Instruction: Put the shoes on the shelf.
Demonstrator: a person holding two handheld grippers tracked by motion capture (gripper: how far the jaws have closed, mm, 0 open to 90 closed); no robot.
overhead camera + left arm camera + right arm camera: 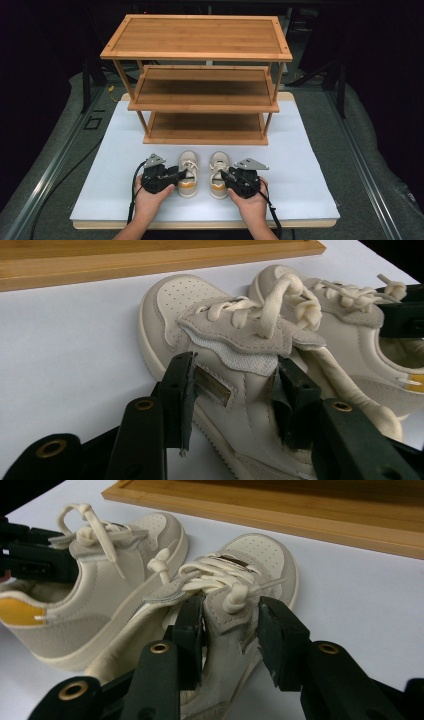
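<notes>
The left hand-held gripper [181, 174] is clenched on the left shoe [188, 172]: in the left gripper view its two black jaws stand partly open across the shoe's width, one pad pressed on the outer side wall beside a small rectangular tab [215, 386], the other tucked under the grey suede lace flap on the inner side. No writing can be read on that tab. The right hand-held gripper [226, 176] grasps the right shoe [218, 173] the same way: in the right gripper view its jaws pinch the suede collar and tongue just behind the knotted cream laces [220, 582], about half spread.

Both shoes are small cream and grey sneakers with orange-yellow heel patches. They lie side by side on the white tabletop [310, 165], toes pointing away from the person, close together but whether they touch cannot be told. Each hand [150, 200] comes in from the near edge, and cables trail back from both tools.

Just beyond the toes stands a three-tier bamboo shoe rack [200, 75], its lowest shelf [205, 127] near the shoes. All three shelves hold nothing. No brand or label can be read on the shoes or rack
</notes>
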